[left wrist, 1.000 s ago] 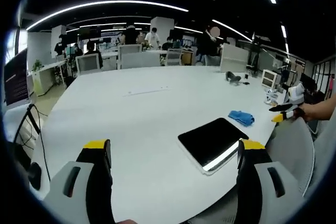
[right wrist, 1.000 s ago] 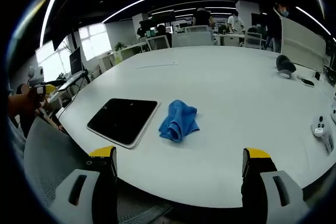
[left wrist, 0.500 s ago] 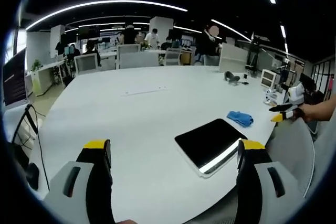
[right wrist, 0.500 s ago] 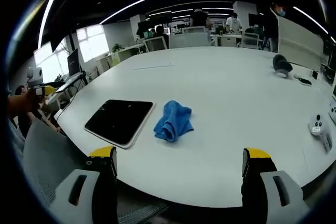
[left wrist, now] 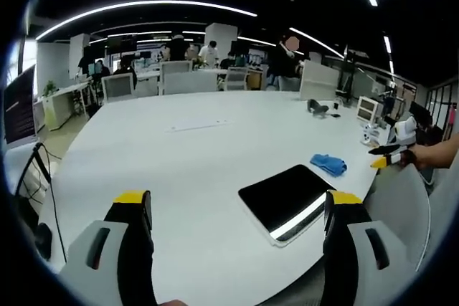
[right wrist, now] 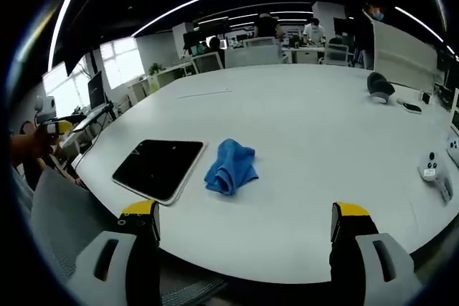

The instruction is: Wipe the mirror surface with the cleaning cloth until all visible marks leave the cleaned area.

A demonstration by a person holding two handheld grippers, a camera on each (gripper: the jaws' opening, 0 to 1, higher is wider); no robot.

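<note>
On the big white bench (right wrist: 301, 134), near its front edge: dark mirror (right wrist: 158, 168) lying flat, crumpled blue cloth (right wrist: 231, 168) just beside it, not touching. Farther along the same edge, a white controller (right wrist: 430, 170). Off the bench, left gripper (left wrist: 237, 209) and right gripper (right wrist: 244, 220), jaws spread wide, grasping nothing.

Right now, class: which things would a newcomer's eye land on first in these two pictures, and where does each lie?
The crumpled blue cloth stands out on the big white table. Just beside it, apart and nearer the table's edge, lies the dark, flat mirror. Both grippers hang open short of the table, the right gripper facing the cloth.
</note>
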